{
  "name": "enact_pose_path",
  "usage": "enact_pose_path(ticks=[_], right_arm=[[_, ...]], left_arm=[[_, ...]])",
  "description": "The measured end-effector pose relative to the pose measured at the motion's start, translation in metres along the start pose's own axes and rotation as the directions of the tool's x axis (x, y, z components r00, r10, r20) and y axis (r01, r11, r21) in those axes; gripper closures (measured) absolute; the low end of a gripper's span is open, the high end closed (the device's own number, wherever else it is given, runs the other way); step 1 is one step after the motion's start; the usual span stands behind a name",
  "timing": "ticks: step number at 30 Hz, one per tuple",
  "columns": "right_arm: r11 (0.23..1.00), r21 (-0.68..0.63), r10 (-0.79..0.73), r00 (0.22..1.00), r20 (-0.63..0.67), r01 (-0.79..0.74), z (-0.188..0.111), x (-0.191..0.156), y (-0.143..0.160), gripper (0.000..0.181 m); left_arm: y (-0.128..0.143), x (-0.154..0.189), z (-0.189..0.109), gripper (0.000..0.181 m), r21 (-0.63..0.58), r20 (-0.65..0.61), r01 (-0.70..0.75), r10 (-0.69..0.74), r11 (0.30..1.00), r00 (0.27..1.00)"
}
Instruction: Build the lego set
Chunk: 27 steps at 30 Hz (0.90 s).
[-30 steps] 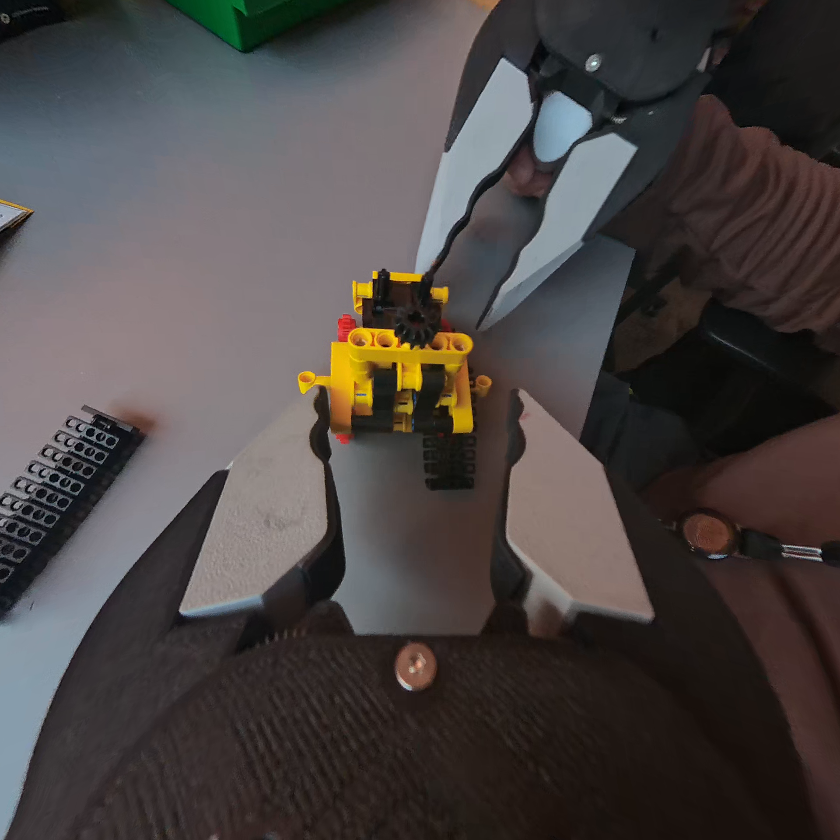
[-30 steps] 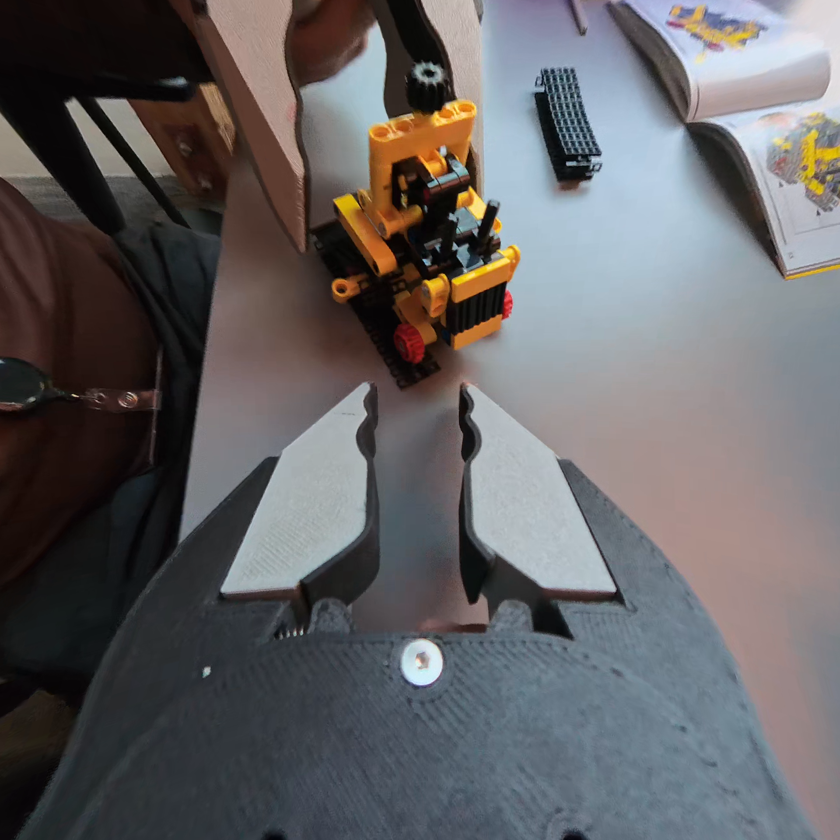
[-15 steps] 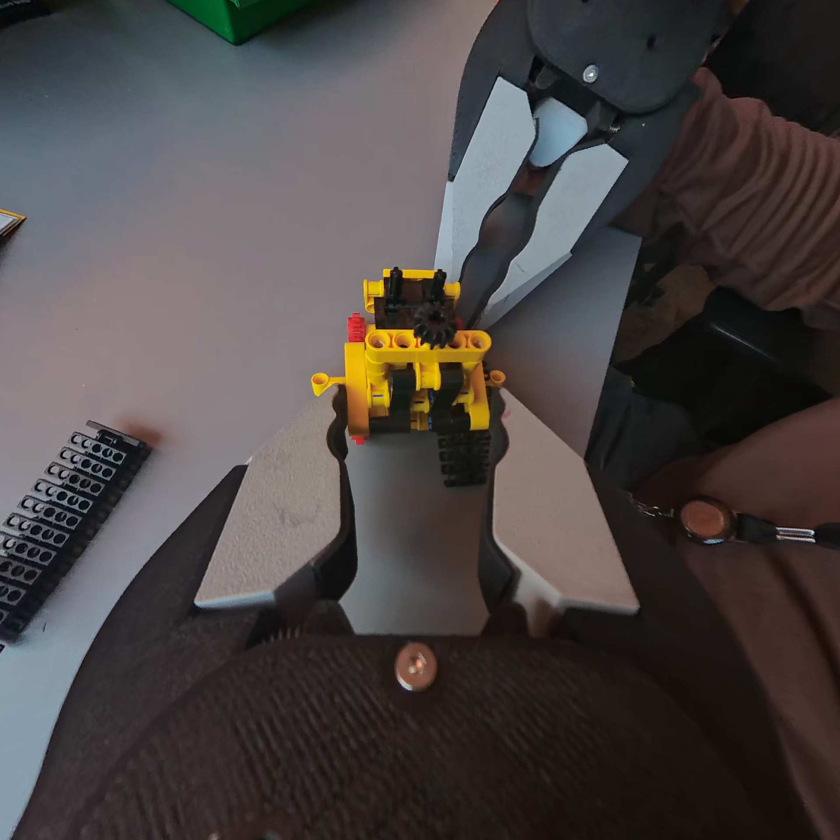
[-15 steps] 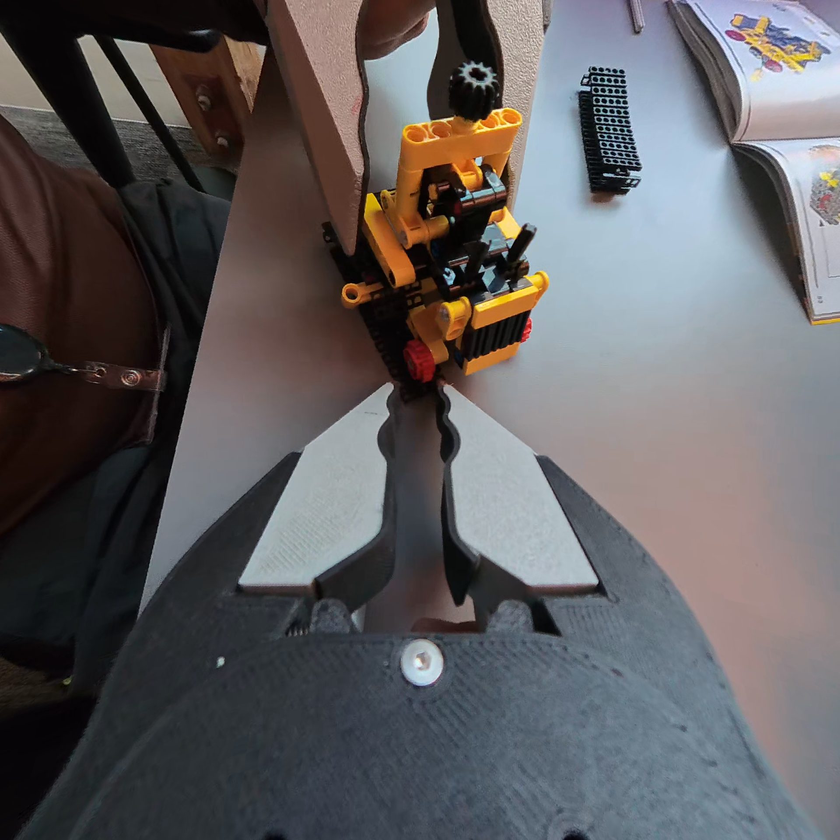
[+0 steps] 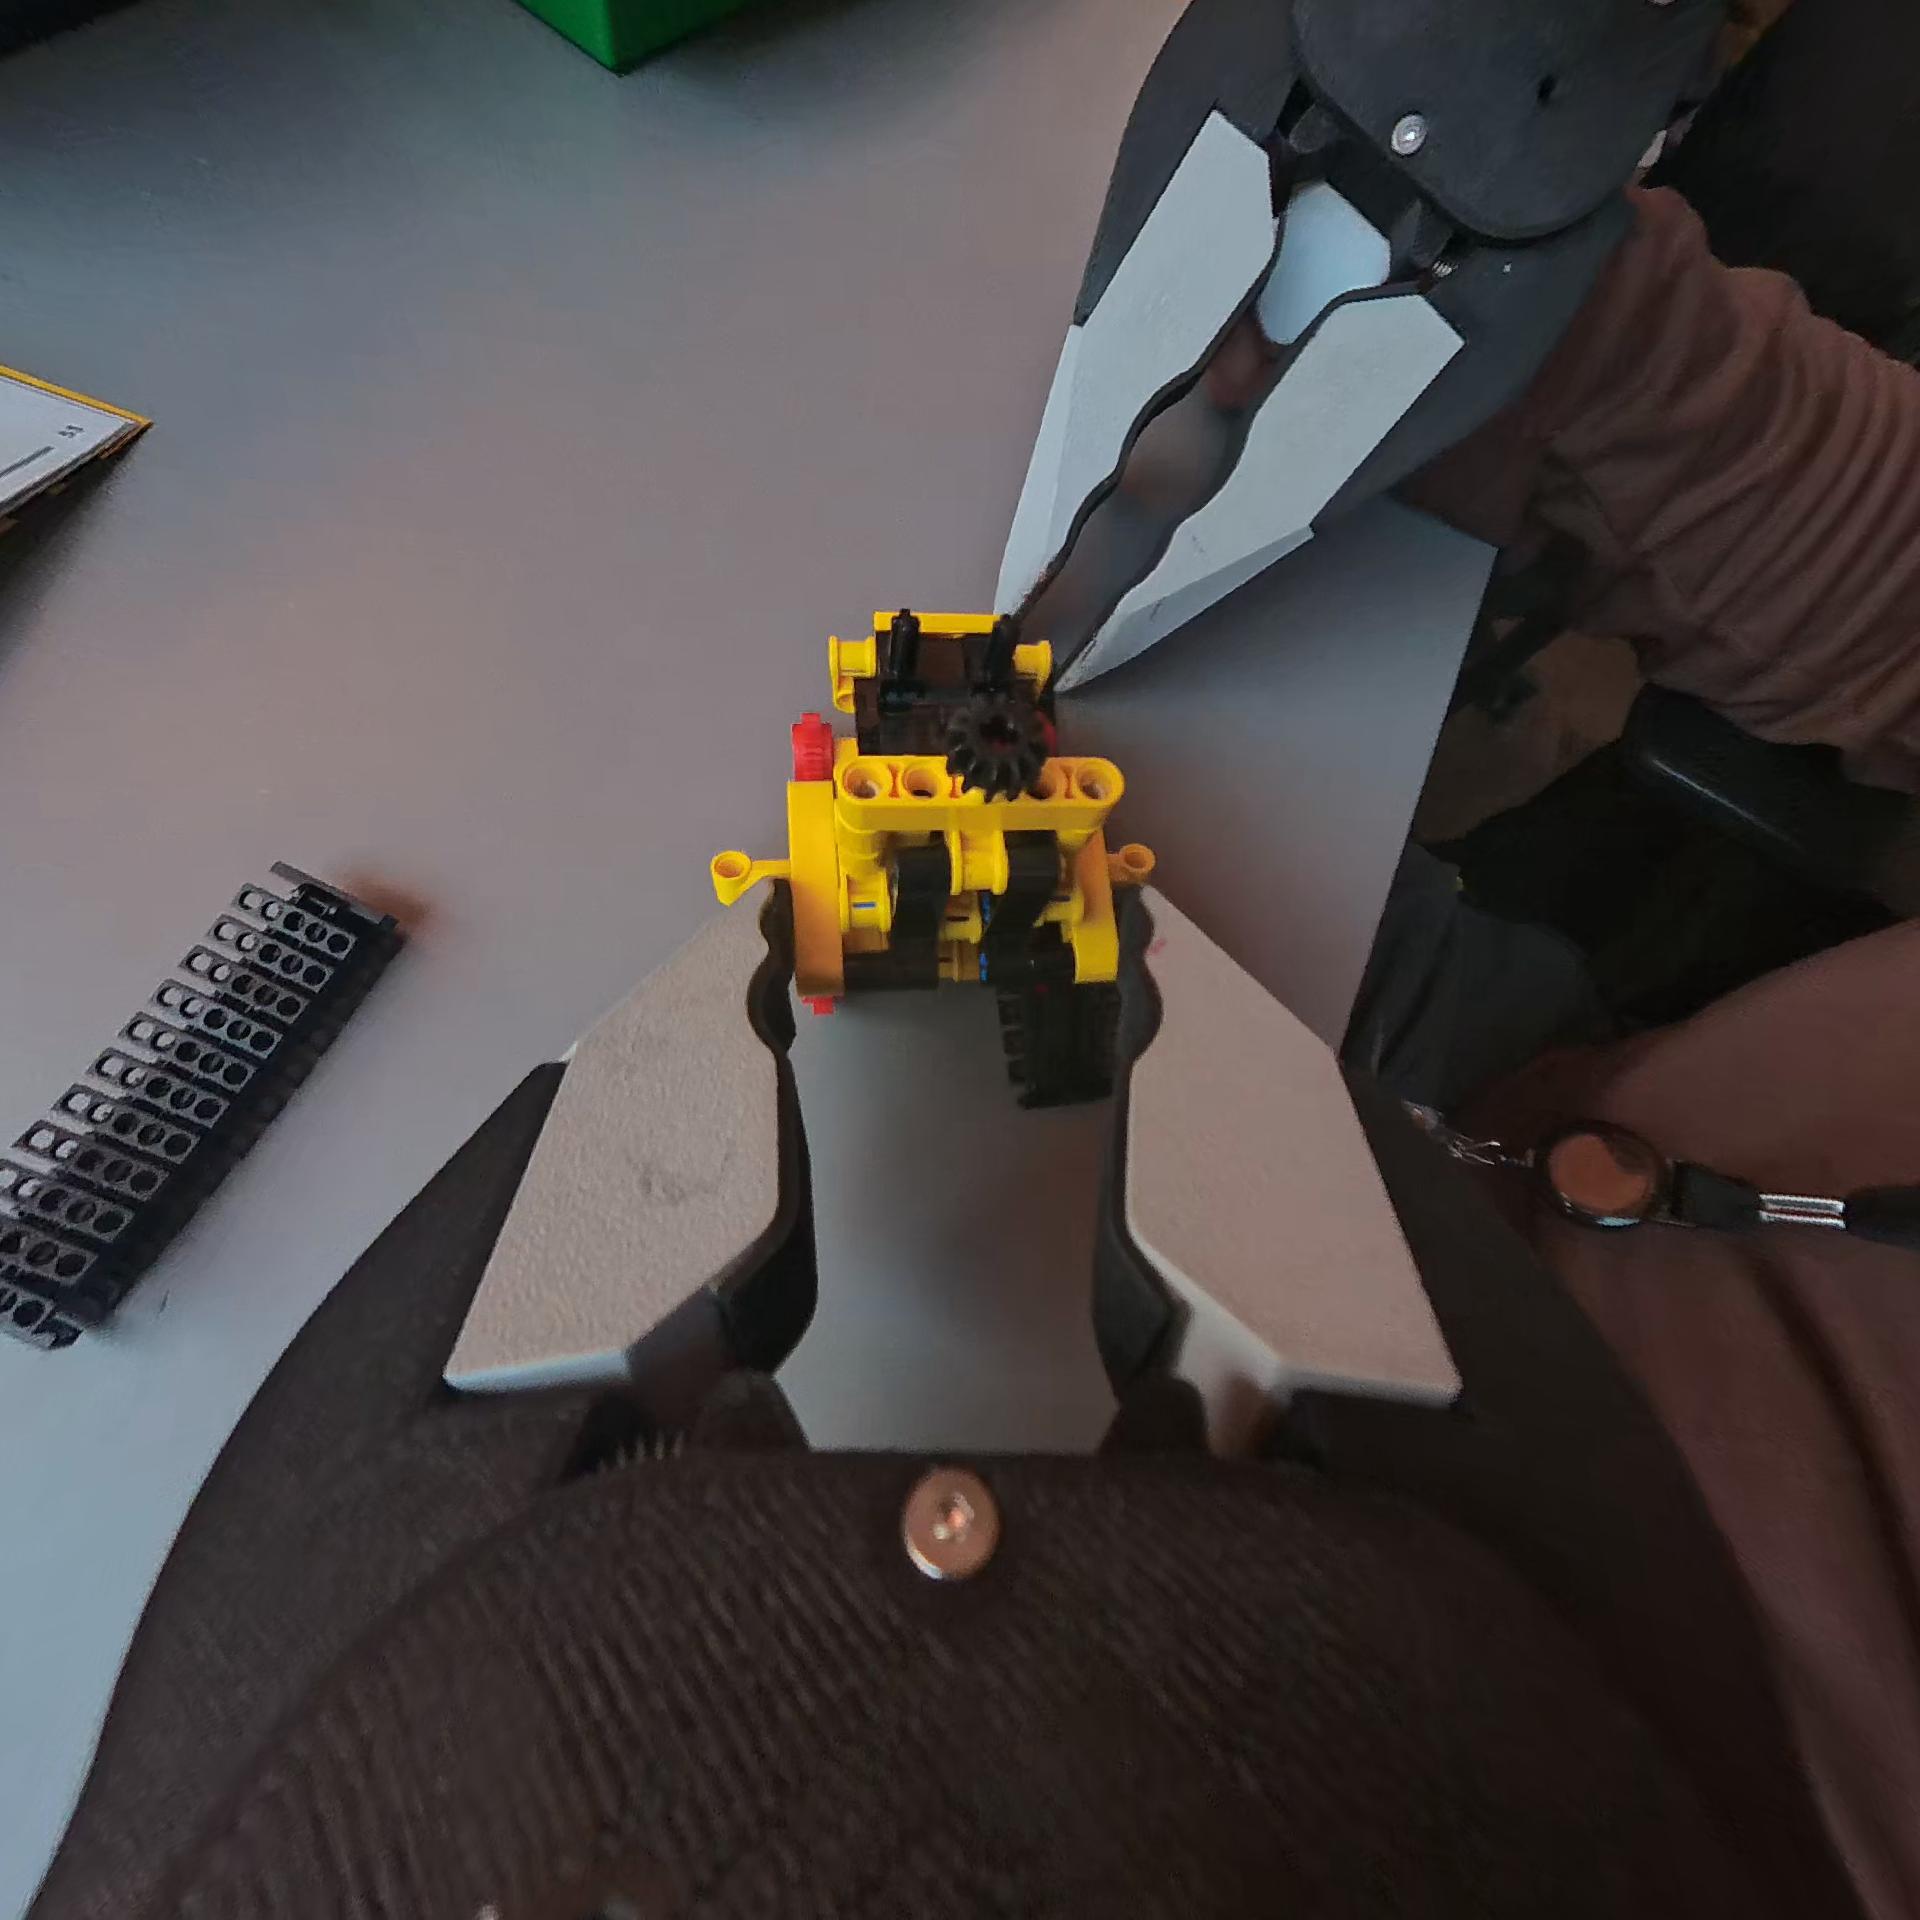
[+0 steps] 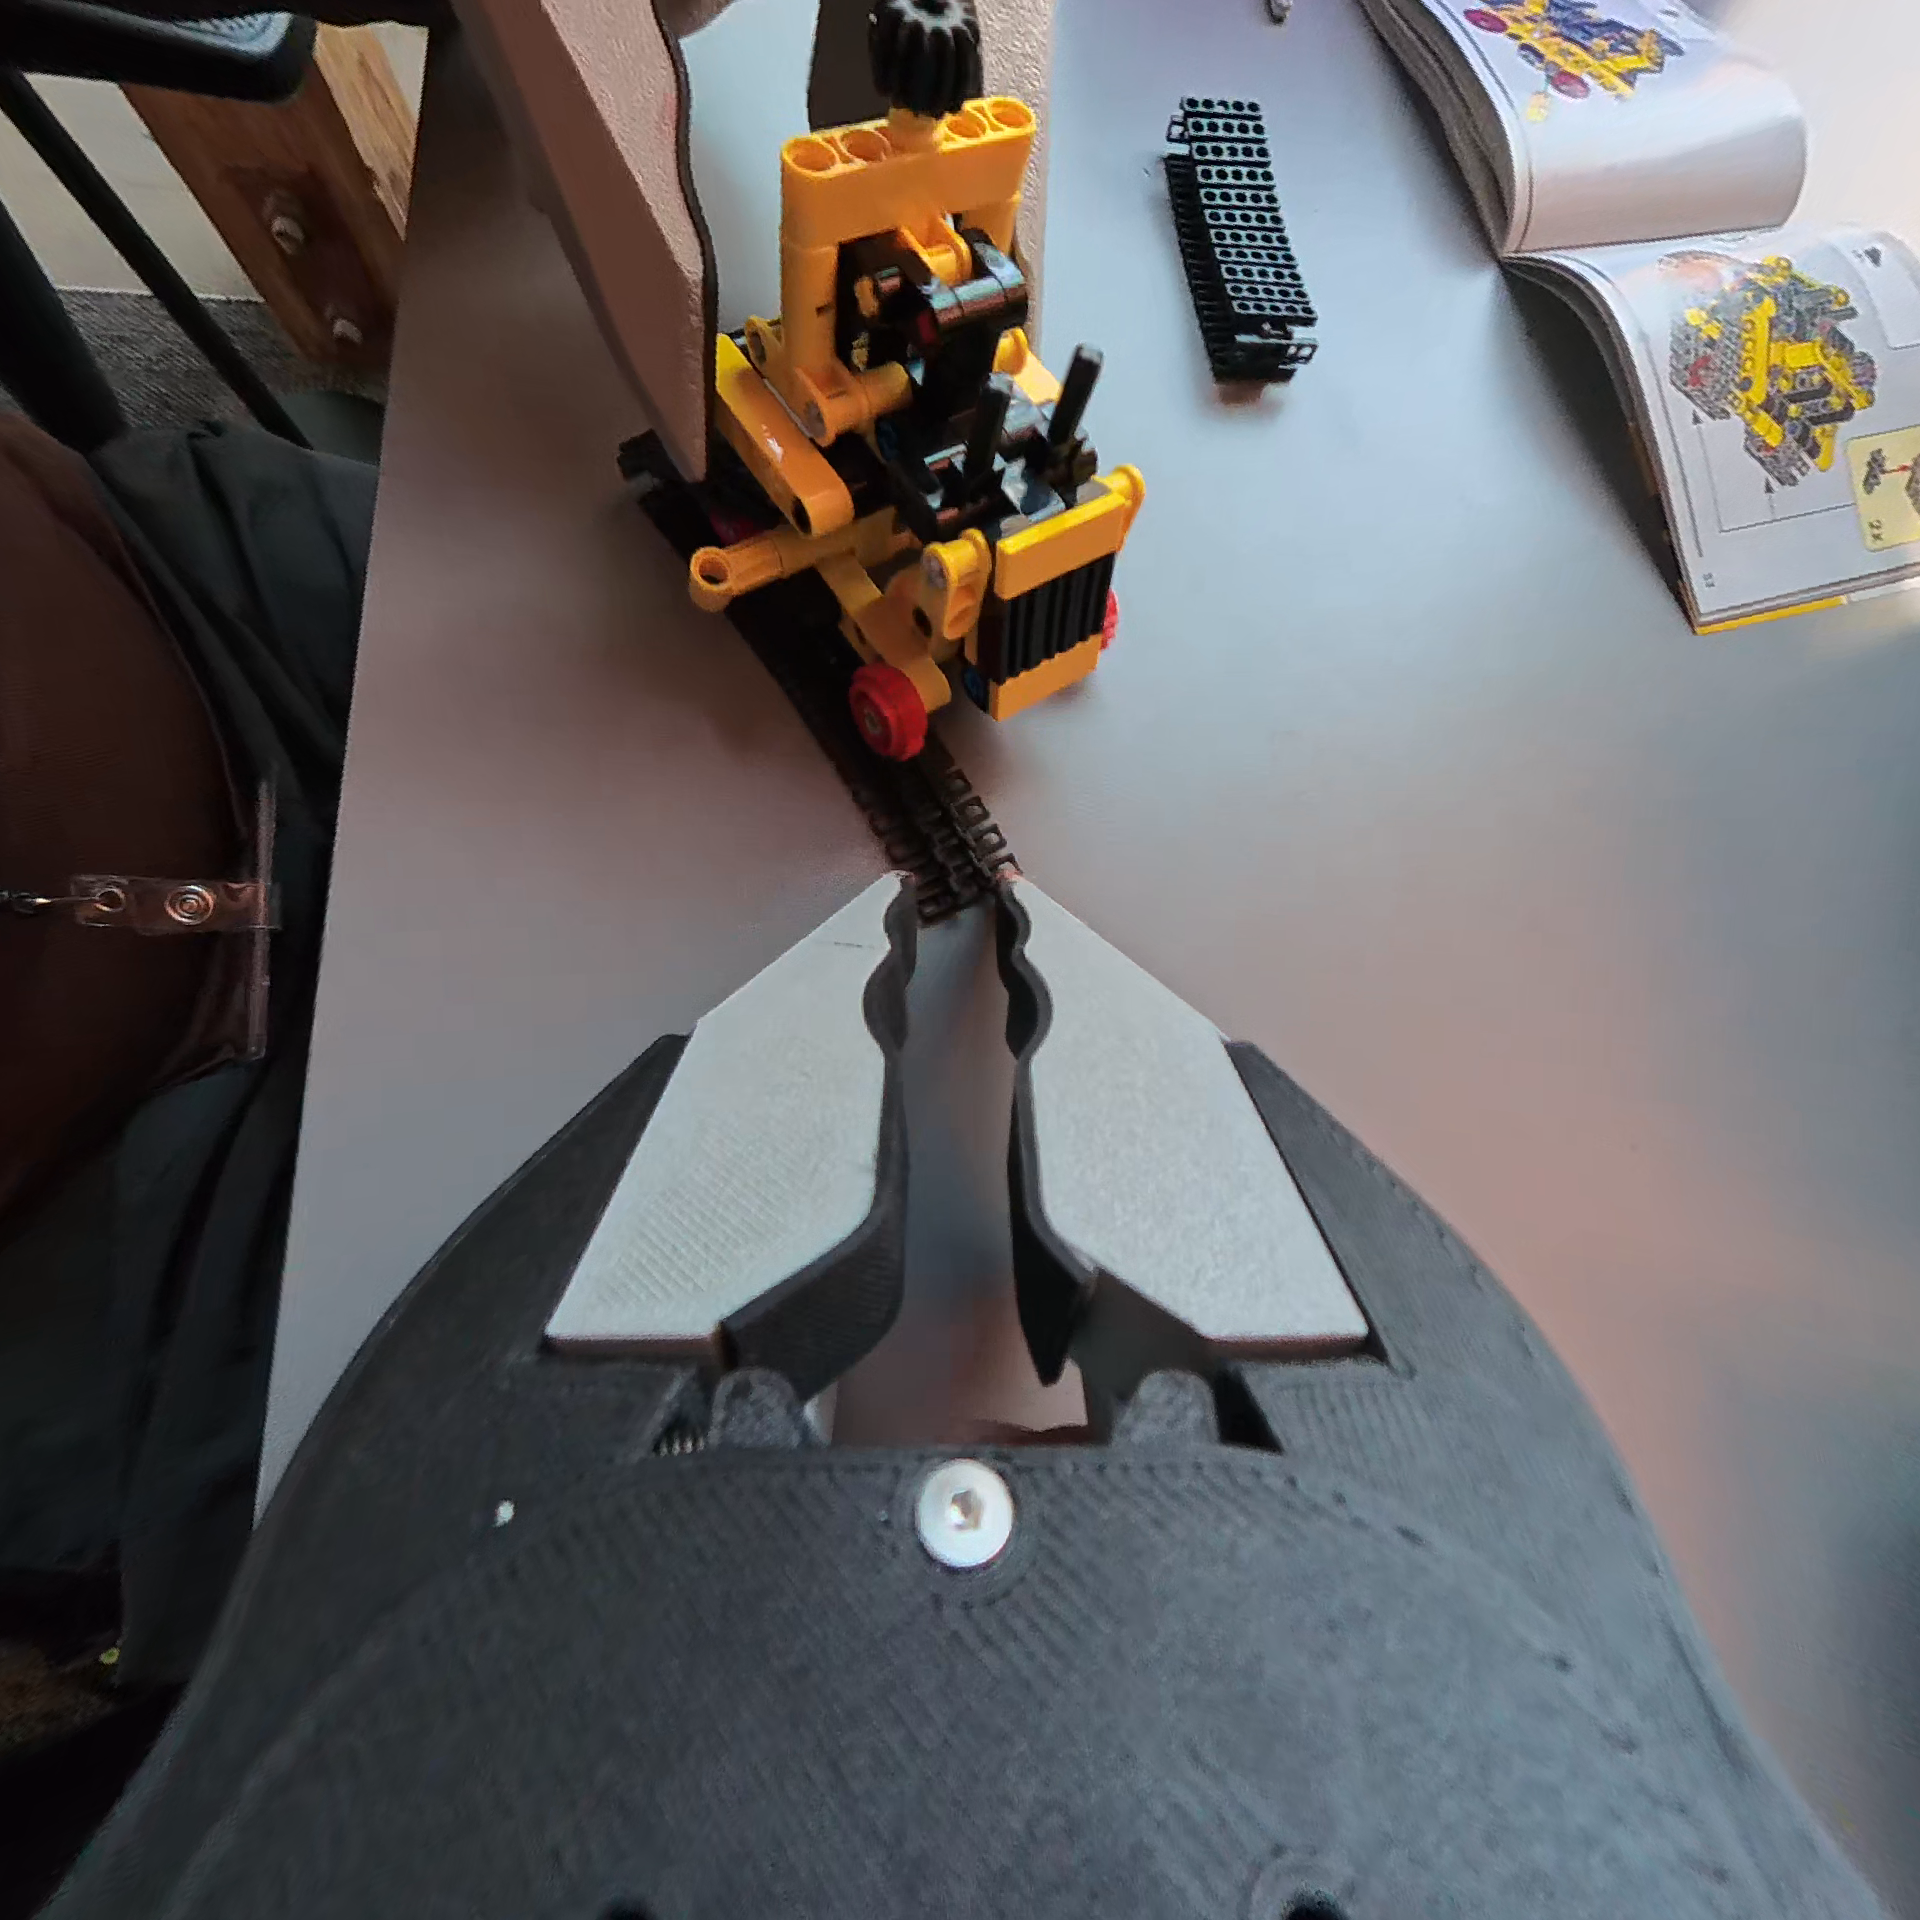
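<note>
A yellow and black lego vehicle [image 5: 956, 862] with a black gear on top stands near the table's edge; it also shows in the right wrist view [image 6: 914, 436]. My left gripper [image 5: 954, 935] is shut on the vehicle's two sides. A black track strip [image 6: 940, 831] runs out from under the vehicle past its red wheel [image 6: 888, 715]. My right gripper [image 6: 954, 902] is shut on the free end of this strip. In the left wrist view the right gripper [image 5: 1044, 655] comes in from beyond the vehicle.
A second, loose black track piece [image 5: 177, 1101] lies on the grey table [image 5: 468, 520]; it also shows in the right wrist view [image 6: 1242, 239]. An open instruction booklet [image 6: 1714, 312] lies beyond it. A green box [image 5: 644, 21] stands at the far edge. A person's sleeve [image 5: 1714, 499] is beside the table edge.
My left gripper closed in on the vehicle's sides. My right gripper narrowed, moved up to the track end by the red wheel, shut on it, and more of the strip now shows.
</note>
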State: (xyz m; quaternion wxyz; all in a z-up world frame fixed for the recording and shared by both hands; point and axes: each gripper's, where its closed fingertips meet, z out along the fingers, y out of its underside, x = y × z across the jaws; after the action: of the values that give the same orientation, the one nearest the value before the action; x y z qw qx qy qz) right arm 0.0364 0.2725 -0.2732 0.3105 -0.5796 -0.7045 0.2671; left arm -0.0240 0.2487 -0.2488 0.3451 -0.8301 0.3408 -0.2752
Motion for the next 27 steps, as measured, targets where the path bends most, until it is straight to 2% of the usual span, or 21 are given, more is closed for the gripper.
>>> enact_pose_path(ticks=[12,20,23,27], right_arm=[[1.000,0.000,0.004,1.000,-0.015,-0.004,0.000,0.002,0.001,0.169],[1.000,0.001,0.003,1.000,-0.027,-0.003,-0.001,0.003,0.001,0.166],[1.000,0.001,0.002,0.999,-0.033,-0.002,-0.001,0.004,0.001,0.165],[1.000,0.003,0.005,0.999,-0.051,-0.005,-0.001,0.006,0.000,0.158]], left_arm=[[0.003,0.004,-0.010,0.119,0.033,-0.027,0.052,-0.051,0.998,0.998],[0.029,0.028,-0.018,0.116,-0.051,-0.015,0.085,-0.086,0.995,0.996],[0.036,0.029,-0.017,0.122,-0.073,0.025,0.076,-0.075,0.994,0.997],[0.040,0.040,-0.013,0.134,-0.068,-0.016,0.112,-0.113,0.991,0.993]])
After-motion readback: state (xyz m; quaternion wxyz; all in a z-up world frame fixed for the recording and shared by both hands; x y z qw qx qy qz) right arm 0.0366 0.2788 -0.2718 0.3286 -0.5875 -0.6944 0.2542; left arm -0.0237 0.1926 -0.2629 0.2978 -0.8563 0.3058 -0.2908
